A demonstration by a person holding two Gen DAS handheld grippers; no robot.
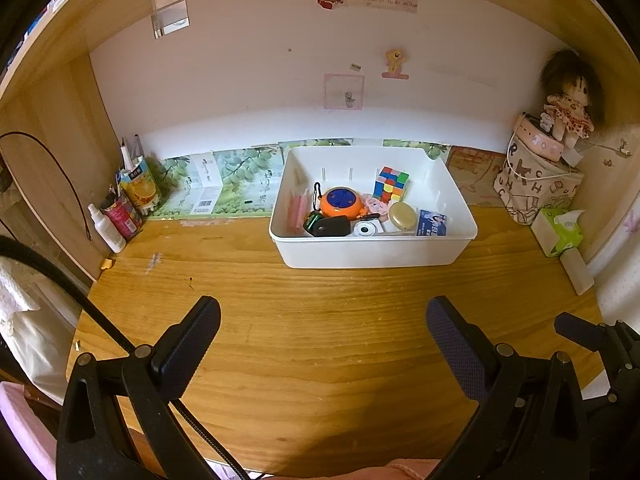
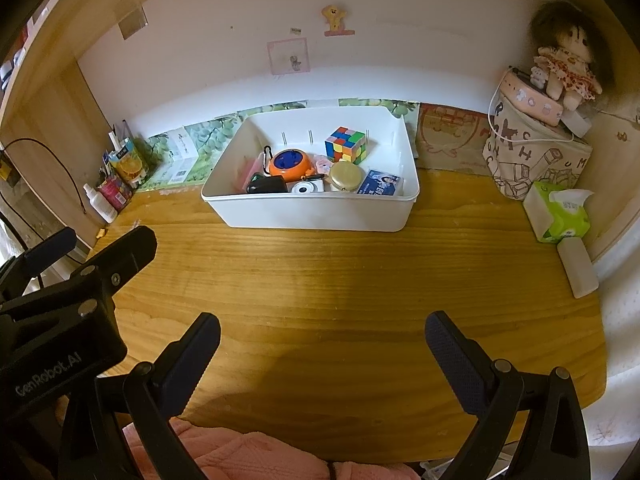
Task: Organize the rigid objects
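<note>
A white plastic bin (image 1: 372,254) (image 2: 312,216) stands at the back of the wooden desk. Inside lie a colour cube (image 1: 391,183) (image 2: 346,145), an orange and blue round toy (image 1: 341,201) (image 2: 289,165), a black case (image 1: 329,225) (image 2: 266,185), a small white camera (image 1: 365,229) (image 2: 306,188), a gold round tin (image 1: 403,216) (image 2: 345,175) and a blue card (image 1: 432,223) (image 2: 379,183). My left gripper (image 1: 323,322) hovers open over the desk's front, nothing between its fingers. My right gripper (image 2: 322,338) is open too, well short of the bin.
Bottles and snack packets (image 1: 124,208) crowd the back left corner. A printed fabric bag (image 1: 536,188) with a doll (image 1: 568,108) on top, a tissue pack (image 2: 560,216) and a white box (image 2: 578,266) line the right side. The other gripper (image 2: 60,300) shows at left.
</note>
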